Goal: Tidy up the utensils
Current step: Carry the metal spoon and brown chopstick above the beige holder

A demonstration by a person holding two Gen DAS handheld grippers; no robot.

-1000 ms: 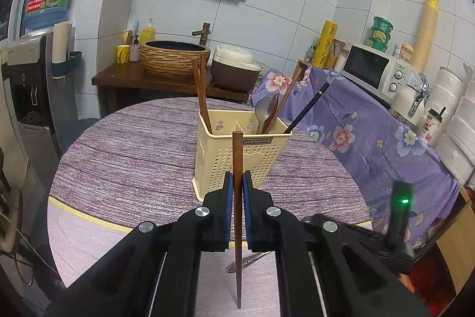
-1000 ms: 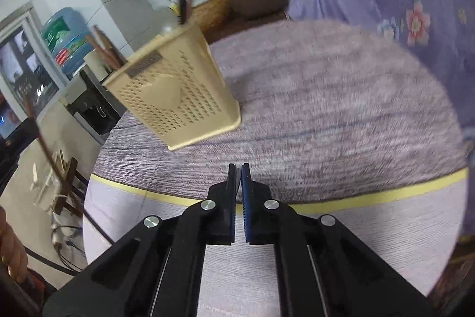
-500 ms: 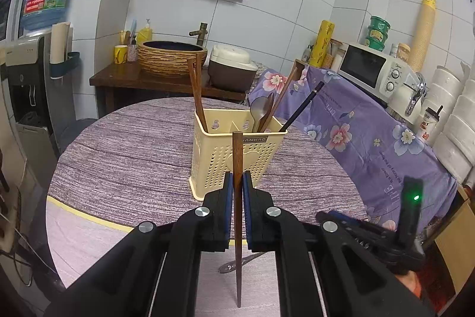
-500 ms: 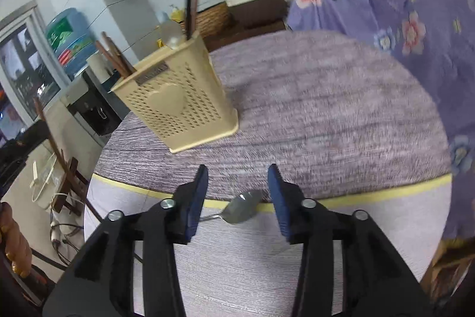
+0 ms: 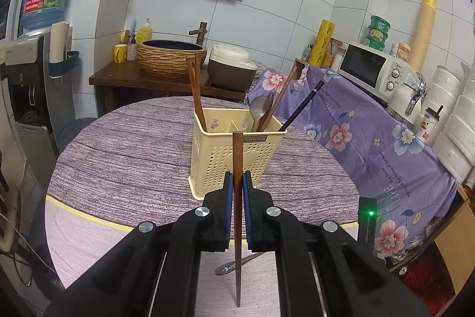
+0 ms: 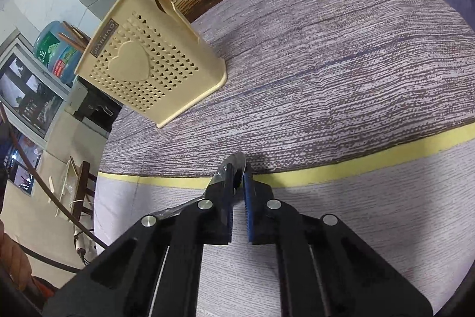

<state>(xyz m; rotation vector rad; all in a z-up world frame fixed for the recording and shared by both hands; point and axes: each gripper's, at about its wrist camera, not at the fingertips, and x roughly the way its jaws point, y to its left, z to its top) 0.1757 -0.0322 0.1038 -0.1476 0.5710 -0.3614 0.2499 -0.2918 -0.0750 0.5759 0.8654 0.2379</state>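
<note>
Left wrist view: the left gripper (image 5: 237, 183) clamps a single brown wooden chopstick (image 5: 237, 156) upright between its blue pads, its blunt end rising in front of the cream plastic utensil holder (image 5: 219, 156) and its thin tip hanging below the jaws. Held vertical, the stick looks ready for a straight drop into a compartment. The holder stands near the middle of the round table (image 5: 124, 156), whose purple woven cloth has a yellow band near its edge. Its left compartment already keeps two matching chopsticks (image 5: 194, 91); the right one holds a metal spoon (image 5: 257, 112), a wooden-handled utensil and a black stick, so the sorting appears to go by kind and the left compartment seems the likely home for this chopstick. On the near side of the table, below the gripper, a metal spoon (image 5: 237, 265) lies on the cloth.

In the right wrist view, the right gripper (image 6: 237, 183) has its jaws drawn close around the bowl of that spoon (image 6: 234, 168) at the yellow band, the handle trailing left beneath the left finger. Whether the pads truly pinch the steel cannot be told. The holder (image 6: 148, 67) stands far and left of it, well apart, presumably the spoon's destination.
</note>
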